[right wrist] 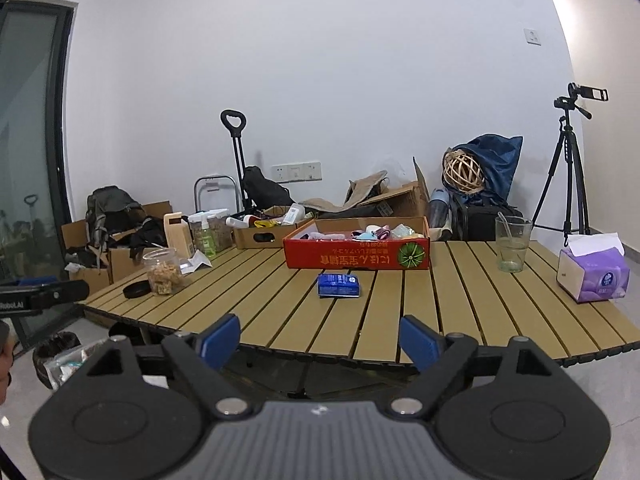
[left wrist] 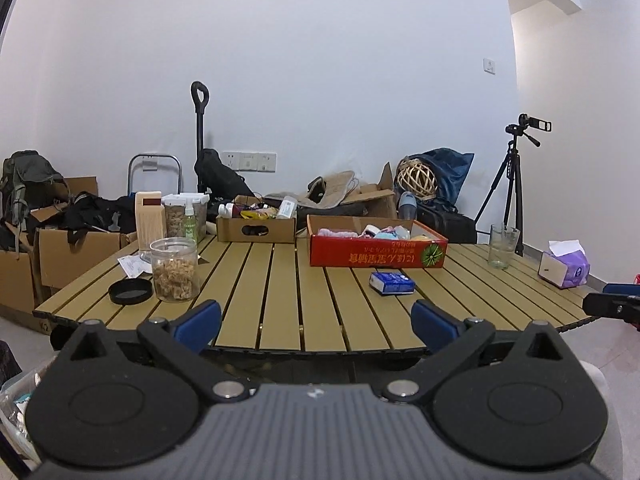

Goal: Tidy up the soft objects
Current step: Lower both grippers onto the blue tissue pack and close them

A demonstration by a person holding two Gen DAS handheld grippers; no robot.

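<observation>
A red cardboard box (left wrist: 376, 254) (right wrist: 356, 254) holds several small soft cloth items (left wrist: 384, 233) (right wrist: 372, 233) at the far middle of the slatted table (left wrist: 280, 292) (right wrist: 400, 304). A blue tissue pack (left wrist: 392, 282) (right wrist: 339, 285) lies on the table in front of the box. A purple tissue pack (right wrist: 592, 274) (left wrist: 564, 268) sits at the right. My left gripper (left wrist: 316, 320) is open and empty at the table's near edge. My right gripper (right wrist: 320, 340) is open and empty, also short of the near edge.
A clear jar of snacks (left wrist: 175, 269) (right wrist: 162, 271) and its black lid (left wrist: 130, 291) (right wrist: 137, 290) stand at the left. A glass (left wrist: 503, 246) (right wrist: 513, 244) stands far right. A brown box (left wrist: 256, 229) of bottles sits behind. Bags, boxes and a tripod (right wrist: 568, 168) line the wall.
</observation>
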